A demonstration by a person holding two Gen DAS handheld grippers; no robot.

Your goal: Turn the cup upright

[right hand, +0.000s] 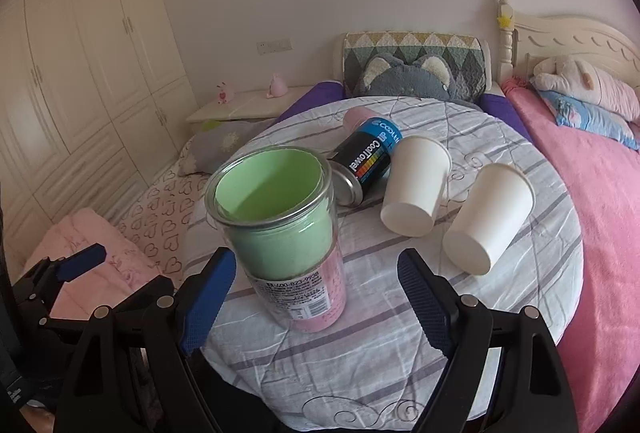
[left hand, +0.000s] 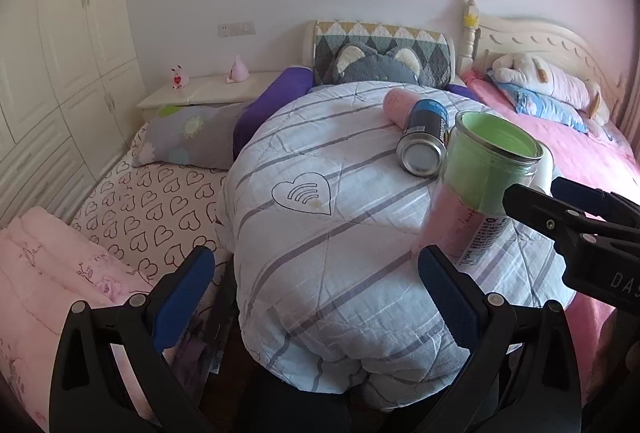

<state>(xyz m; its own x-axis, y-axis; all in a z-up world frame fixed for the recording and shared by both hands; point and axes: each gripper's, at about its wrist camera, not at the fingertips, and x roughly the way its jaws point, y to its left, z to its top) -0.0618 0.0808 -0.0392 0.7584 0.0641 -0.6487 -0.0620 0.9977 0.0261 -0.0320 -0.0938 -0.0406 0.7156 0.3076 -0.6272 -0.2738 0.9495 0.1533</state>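
A clear cup (right hand: pixel 280 229) with a green and pink paper lining stands upright, mouth up, on the striped quilt (right hand: pixel 500 297); it also shows in the left wrist view (left hand: pixel 480 185). My right gripper (right hand: pixel 316 297) is open, its blue-padded fingers on either side of the cup's base, not touching. My left gripper (left hand: pixel 316 297) is open and empty, to the left of the cup. Two white paper cups (right hand: pixel 418 185) (right hand: pixel 490 217) lie on their sides to the right.
A blue and black CoolTowel can (right hand: pixel 366 161) lies on its side behind the clear cup, with a pink cylinder (right hand: pixel 354 117) behind it. A pink folded blanket (left hand: pixel 48 273) lies at the left. A pink bed (right hand: pixel 600 213) with pillows is at the right.
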